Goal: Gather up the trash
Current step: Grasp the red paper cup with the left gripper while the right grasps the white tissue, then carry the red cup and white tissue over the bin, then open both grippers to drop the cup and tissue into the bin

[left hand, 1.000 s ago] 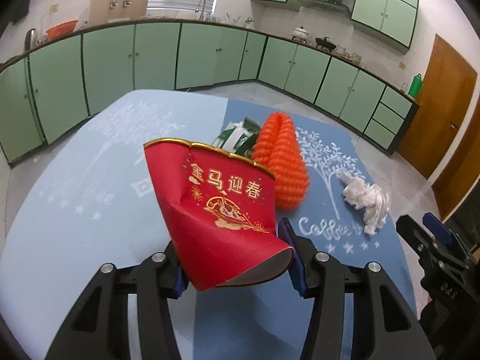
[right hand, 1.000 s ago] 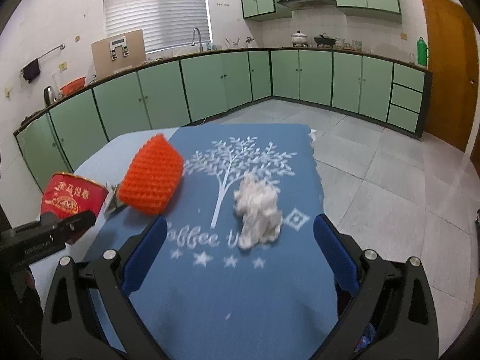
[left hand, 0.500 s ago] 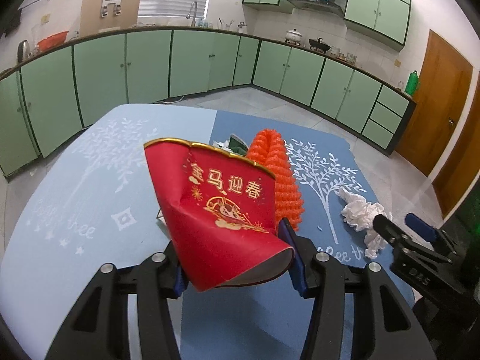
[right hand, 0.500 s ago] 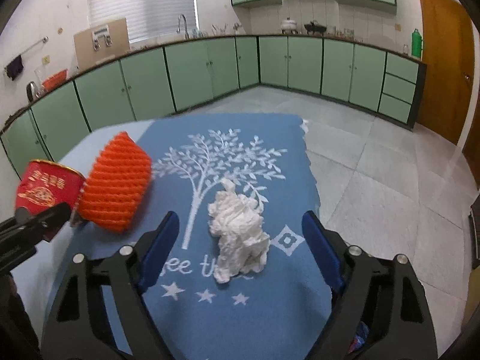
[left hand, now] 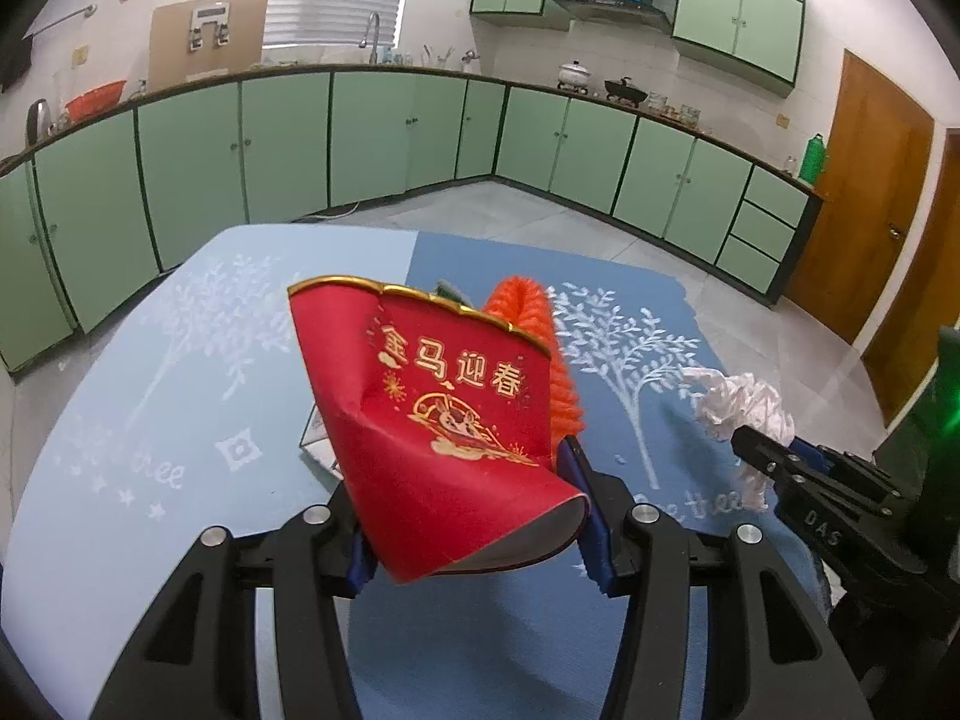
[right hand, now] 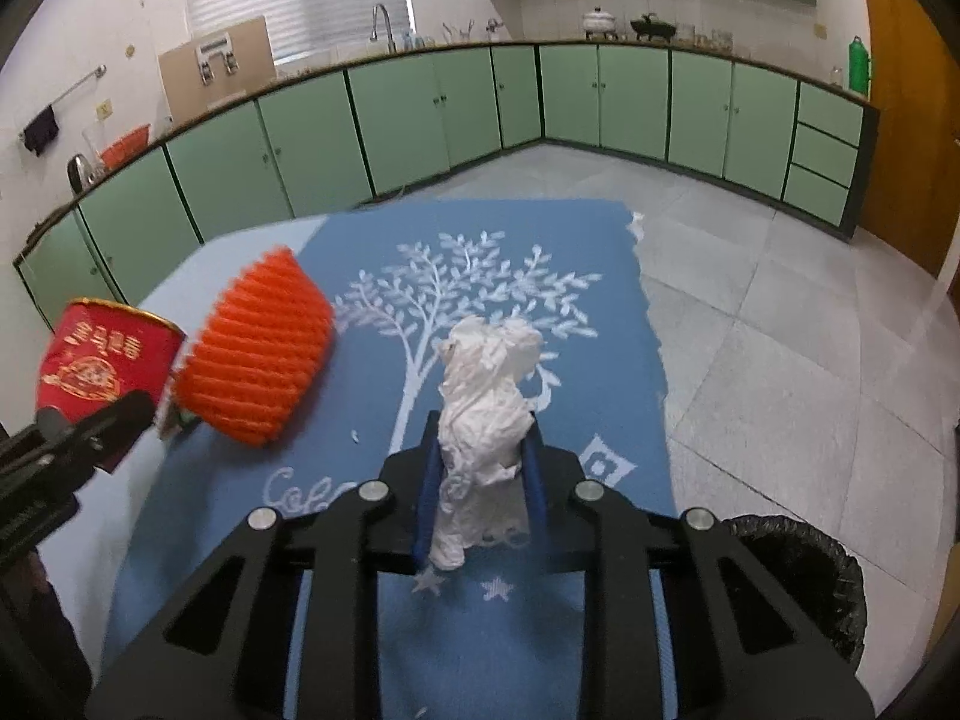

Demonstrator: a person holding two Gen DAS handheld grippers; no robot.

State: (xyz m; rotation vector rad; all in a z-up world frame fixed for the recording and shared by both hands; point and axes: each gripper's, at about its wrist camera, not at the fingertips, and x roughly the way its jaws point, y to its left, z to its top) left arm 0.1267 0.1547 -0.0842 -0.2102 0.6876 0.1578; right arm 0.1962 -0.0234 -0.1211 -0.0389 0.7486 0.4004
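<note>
My left gripper (left hand: pixel 474 516) is shut on a crumpled red paper cup (left hand: pixel 444 420) with gold characters and holds it above the table. The cup also shows at the left of the right wrist view (right hand: pixel 102 360). My right gripper (right hand: pixel 480 492) is shut on a crumpled white tissue (right hand: pixel 486 402) over the blue tablecloth (right hand: pixel 510 630); the tissue also shows in the left wrist view (left hand: pixel 744 408). An orange foam fruit net (right hand: pixel 258 354) lies on the cloth to the left of the tissue; it shows behind the cup in the left wrist view (left hand: pixel 540 348).
A black-lined trash bin (right hand: pixel 804 576) stands on the floor at the table's right front. A green-and-white wrapper (left hand: pixel 450 291) peeks out behind the cup. Green kitchen cabinets (left hand: pixel 390 138) line the walls. A wooden door (left hand: pixel 864 198) is at the right.
My right gripper moved forward and closed on the white tissue, which was lying free between open fingers before. My left gripper kept hold of the red cup.
</note>
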